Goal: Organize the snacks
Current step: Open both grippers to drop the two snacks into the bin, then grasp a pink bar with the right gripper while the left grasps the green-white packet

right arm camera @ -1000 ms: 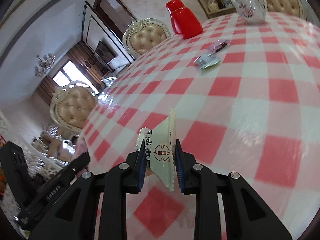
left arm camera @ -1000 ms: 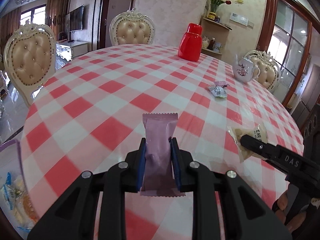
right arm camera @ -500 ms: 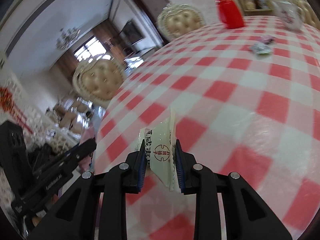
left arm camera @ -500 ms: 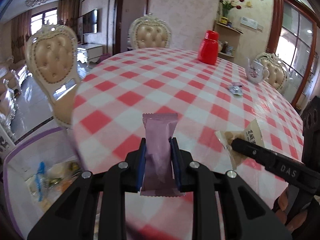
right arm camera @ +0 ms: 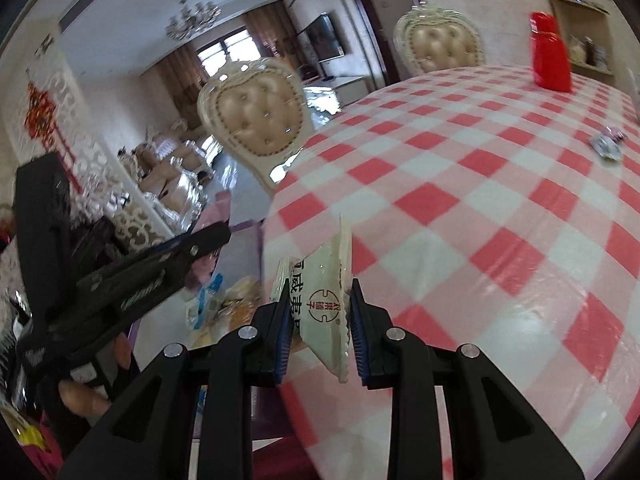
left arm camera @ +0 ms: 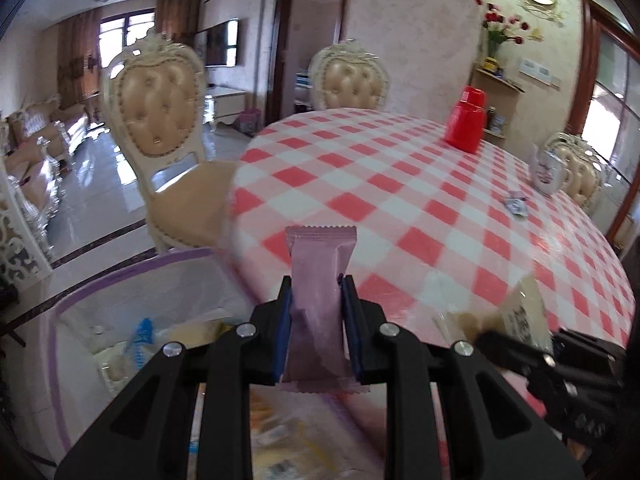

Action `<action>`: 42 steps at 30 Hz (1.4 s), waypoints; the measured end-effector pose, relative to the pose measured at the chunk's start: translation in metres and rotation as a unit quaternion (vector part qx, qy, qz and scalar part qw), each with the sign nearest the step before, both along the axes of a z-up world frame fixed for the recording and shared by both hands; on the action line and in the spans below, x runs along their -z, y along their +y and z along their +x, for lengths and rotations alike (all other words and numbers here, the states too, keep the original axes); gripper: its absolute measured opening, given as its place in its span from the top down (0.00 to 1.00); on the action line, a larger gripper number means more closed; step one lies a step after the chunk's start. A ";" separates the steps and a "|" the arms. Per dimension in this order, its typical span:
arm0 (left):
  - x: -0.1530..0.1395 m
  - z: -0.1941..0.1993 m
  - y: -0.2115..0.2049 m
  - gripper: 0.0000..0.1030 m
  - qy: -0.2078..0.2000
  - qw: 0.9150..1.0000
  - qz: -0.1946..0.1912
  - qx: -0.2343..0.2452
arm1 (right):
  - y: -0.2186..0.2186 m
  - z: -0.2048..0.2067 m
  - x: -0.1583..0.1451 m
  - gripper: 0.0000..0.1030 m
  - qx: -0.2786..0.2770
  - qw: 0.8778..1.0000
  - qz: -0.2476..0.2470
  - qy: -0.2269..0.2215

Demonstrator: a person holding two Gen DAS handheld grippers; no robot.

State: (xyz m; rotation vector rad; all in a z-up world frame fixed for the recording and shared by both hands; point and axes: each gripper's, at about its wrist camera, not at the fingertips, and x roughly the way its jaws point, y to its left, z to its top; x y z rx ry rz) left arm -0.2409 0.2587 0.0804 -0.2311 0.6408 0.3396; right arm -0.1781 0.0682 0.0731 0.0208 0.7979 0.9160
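Observation:
My left gripper [left arm camera: 316,286] is shut on a purple snack packet [left arm camera: 318,292] and holds it upright over the table's near-left edge. Below it to the left is a clear bin with a purple rim [left arm camera: 132,272], with several snacks inside. My right gripper [right arm camera: 319,290] is shut on a pale green-white snack packet with red print [right arm camera: 322,280], held at the table edge; the packet also shows in the left wrist view [left arm camera: 516,316]. The left gripper shows in the right wrist view [right arm camera: 218,234] above the bin's snacks [right arm camera: 224,300]. Two small wrapped snacks [left arm camera: 516,204] lie far across the table.
The round table has a red and white checked cloth [left arm camera: 400,184]. A red jug [left arm camera: 468,118] and a white teapot [left arm camera: 548,170] stand at the far side. Padded chairs [left arm camera: 160,104] ring the table. Glossy floor lies to the left.
Both grippers have pulled back and to the left off the table with their packets. The purple-rimmed bin has come into full view below the left gripper.

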 end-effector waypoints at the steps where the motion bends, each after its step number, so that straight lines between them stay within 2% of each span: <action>1: 0.000 -0.003 0.007 0.77 0.002 1.000 0.000 -0.007 | 0.004 -0.004 0.000 0.74 -0.007 1.000 -0.003 -0.002; 9: 0.002 -0.017 0.047 0.76 0.038 0.997 0.037 -0.055 | 0.057 -0.043 0.009 0.74 -0.081 0.996 -0.043 -0.019; 13: 0.000 -0.025 0.060 0.76 0.047 0.995 0.047 -0.072 | 0.083 -0.070 0.021 0.74 -0.133 0.989 -0.065 -0.025; 15: -0.003 -0.029 0.065 0.72 0.052 0.994 0.052 -0.080 | 0.093 -0.083 0.025 0.72 -0.166 0.984 -0.063 -0.026; 16: -0.004 -0.030 0.068 0.55 0.054 0.993 0.053 -0.089 | 0.095 -0.088 0.025 0.70 -0.183 0.981 -0.057 -0.026; 17: -0.006 -0.033 0.071 0.26 0.051 0.992 0.056 -0.105 | 0.097 -0.095 0.024 0.57 -0.204 0.977 -0.052 -0.026; 18: -0.010 -0.036 0.074 0.16 0.042 0.989 0.061 -0.129 | 0.096 -0.100 0.020 0.47 -0.213 0.975 -0.047 -0.035; 19: -0.016 -0.042 0.076 0.11 0.026 0.985 0.070 -0.156 | 0.091 -0.103 0.015 0.29 -0.209 0.975 -0.042 -0.054; 20: -0.020 -0.046 0.078 0.08 0.015 0.982 0.075 -0.173 | 0.086 -0.106 0.009 0.26 -0.200 0.976 -0.036 -0.074; 22: -0.028 -0.054 0.079 0.04 -0.008 0.979 0.075 -0.192 | 0.074 -0.104 -0.002 0.26 -0.180 0.977 -0.030 -0.109; 24: -0.031 -0.057 0.077 0.03 -0.023 0.978 0.064 -0.198 | 0.055 -0.092 -0.012 0.26 -0.148 0.981 -0.026 -0.122; 27: -0.026 -0.045 0.065 0.03 -0.013 0.984 0.027 -0.177 | 0.016 -0.060 -0.022 0.26 -0.081 0.989 -0.010 -0.121; 30: -0.012 -0.014 0.036 0.03 0.032 0.992 -0.013 -0.121 | -0.036 -0.016 -0.027 0.25 0.015 0.994 0.004 -0.104; 31: -0.007 0.003 0.016 0.03 0.048 0.995 -0.032 -0.076 | -0.062 0.004 -0.026 0.25 0.059 0.994 0.011 -0.087; 34: -0.006 0.039 -0.035 0.03 0.045 0.998 -0.033 0.001 | -0.120 0.047 -0.019 0.20 0.146 0.988 0.021 -0.038; 38: -0.010 0.100 -0.106 0.02 0.028 0.995 -0.036 0.087 | -0.184 0.088 0.000 0.19 0.228 0.974 0.000 0.000; 42: 0.004 0.188 -0.170 0.02 0.067 0.990 -0.041 0.121 | -0.240 0.124 0.023 0.17 0.283 0.958 -0.004 0.035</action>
